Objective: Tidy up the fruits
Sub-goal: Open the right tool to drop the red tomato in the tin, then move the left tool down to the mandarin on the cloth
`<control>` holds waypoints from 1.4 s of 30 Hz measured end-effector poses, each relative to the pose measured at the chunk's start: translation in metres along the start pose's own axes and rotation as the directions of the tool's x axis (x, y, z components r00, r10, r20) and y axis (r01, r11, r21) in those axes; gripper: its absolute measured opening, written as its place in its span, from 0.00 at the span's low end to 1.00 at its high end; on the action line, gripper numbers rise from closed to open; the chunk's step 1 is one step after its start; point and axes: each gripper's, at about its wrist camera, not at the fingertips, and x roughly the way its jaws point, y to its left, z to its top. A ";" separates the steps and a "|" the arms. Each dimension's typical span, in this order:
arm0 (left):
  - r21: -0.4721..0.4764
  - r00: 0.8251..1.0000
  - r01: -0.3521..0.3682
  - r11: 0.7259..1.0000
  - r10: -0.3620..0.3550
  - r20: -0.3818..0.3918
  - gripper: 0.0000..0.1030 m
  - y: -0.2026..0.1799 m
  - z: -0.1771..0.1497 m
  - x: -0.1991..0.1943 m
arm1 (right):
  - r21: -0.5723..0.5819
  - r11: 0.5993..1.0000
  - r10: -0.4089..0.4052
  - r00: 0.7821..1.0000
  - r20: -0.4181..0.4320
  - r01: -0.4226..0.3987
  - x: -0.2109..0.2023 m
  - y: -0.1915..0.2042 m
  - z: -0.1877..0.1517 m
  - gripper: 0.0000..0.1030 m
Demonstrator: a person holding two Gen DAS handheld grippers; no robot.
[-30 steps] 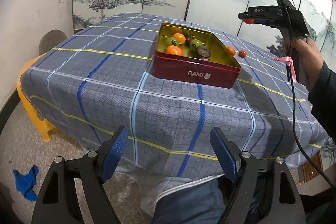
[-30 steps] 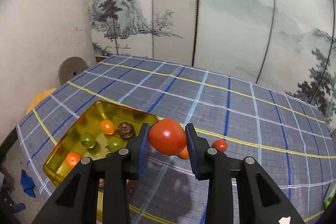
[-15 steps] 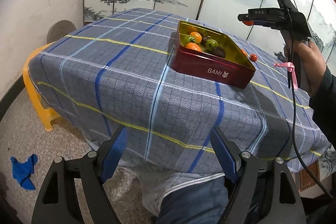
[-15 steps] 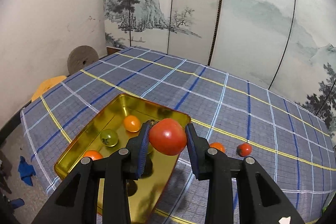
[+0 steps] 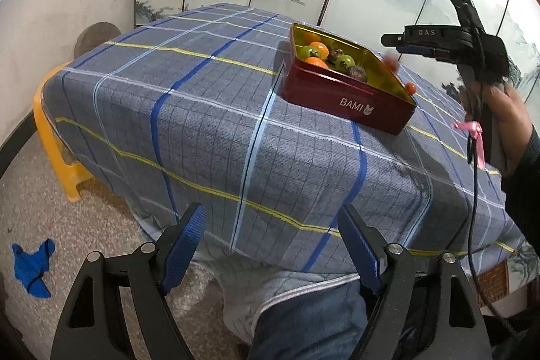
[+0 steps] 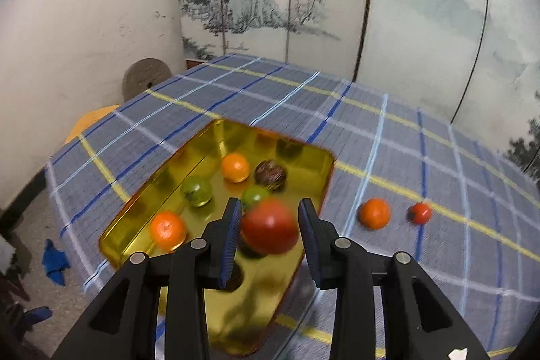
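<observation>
A red tin with a gold inside stands on the checked tablecloth and holds several orange, green and dark fruits. My right gripper hangs above the tin's near end. Its jaws stand slightly apart and a blurred red tomato is between them with a gap on the right side. In the left wrist view the tomato shows blurred just below the right gripper. An orange fruit and a small red fruit lie on the cloth right of the tin. My left gripper is open and empty, low before the table's front edge.
The table is covered by a blue checked cloth. A yellow stool stands at its left. A blue rag lies on the floor. A painted folding screen stands behind the table. The person's legs are under the left gripper.
My right gripper moved left over the tin and its jaws opened; the tomato is now blurred and dropping out. My left gripper swung left and lower relative to the table.
</observation>
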 end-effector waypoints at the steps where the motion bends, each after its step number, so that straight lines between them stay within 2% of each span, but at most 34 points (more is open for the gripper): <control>1: -0.002 1.000 0.001 1.000 -0.001 -0.003 0.78 0.000 -0.001 0.001 | -0.001 1.000 0.022 1.000 -0.007 -0.022 0.001 0.003 -0.004 0.32; 4: -0.001 1.000 0.003 1.000 -0.003 -0.010 0.78 0.000 -0.001 0.004 | -0.015 0.997 0.069 0.997 -0.028 -0.069 0.005 0.016 -0.011 0.32; 8: 0.002 1.000 0.000 1.000 0.000 0.003 0.78 0.001 -0.001 -0.001 | -0.046 0.995 0.083 0.996 -0.038 -0.084 0.011 0.031 -0.011 0.31; 11: -0.002 1.000 -0.005 1.000 0.005 0.013 0.78 0.004 -0.001 -0.002 | 0.002 0.995 0.100 0.995 -0.017 -0.100 0.006 0.017 -0.004 0.31; 17: -0.008 1.000 -0.015 1.000 0.015 0.003 0.78 0.006 0.000 0.002 | 0.011 0.998 0.062 0.997 0.053 -0.063 -0.017 -0.007 -0.001 0.32; 18: -0.004 1.000 -0.018 1.000 0.018 0.007 0.78 0.005 0.001 0.001 | 0.021 0.999 0.046 0.997 0.068 -0.048 -0.021 -0.014 -0.004 0.34; 20: 0.010 0.999 -0.032 0.999 0.031 0.020 0.78 0.004 0.006 -0.001 | 0.062 0.998 0.018 0.995 0.094 -0.024 -0.029 -0.035 -0.014 0.54; 22: 0.023 0.998 -0.047 0.999 0.046 0.040 0.78 0.003 0.011 -0.004 | 0.115 0.993 -0.023 0.993 0.115 0.009 -0.034 -0.060 -0.026 0.70; 24: 0.041 0.997 -0.053 0.998 0.051 0.061 0.78 -0.002 0.023 -0.006 | 0.178 0.981 -0.093 0.989 0.113 0.071 -0.038 -0.093 -0.041 0.75; 27: 0.084 0.993 -0.049 0.995 0.040 0.108 0.78 -0.016 0.045 -0.010 | 0.299 0.946 -0.158 0.984 0.081 0.127 -0.040 -0.156 -0.066 0.90; 31: 0.166 0.985 0.009 0.986 -0.037 0.167 0.78 -0.062 0.089 -0.010 | 0.440 0.877 -0.242 0.969 0.054 0.195 -0.049 -0.228 -0.096 1.00; 34: 0.245 0.976 0.070 0.967 -0.118 0.185 0.78 -0.111 0.120 -0.003 | 0.529 0.817 -0.299 0.953 0.049 0.229 -0.059 -0.276 -0.116 1.00; 37: 0.318 0.966 0.149 0.936 -0.206 0.154 0.78 -0.166 0.148 0.018 | 0.588 0.759 -0.363 0.931 0.025 0.280 -0.063 -0.315 -0.132 1.00; 40: 0.344 0.961 0.205 0.917 -0.255 0.107 0.78 -0.214 0.167 0.054 | 0.641 0.714 -0.376 0.927 0.014 0.280 -0.064 -0.340 -0.148 1.00; 42: 0.335 0.967 0.204 0.920 -0.243 0.079 0.78 -0.237 0.176 0.082 | 0.681 0.690 -0.350 0.937 0.017 0.245 -0.065 -0.353 -0.157 1.00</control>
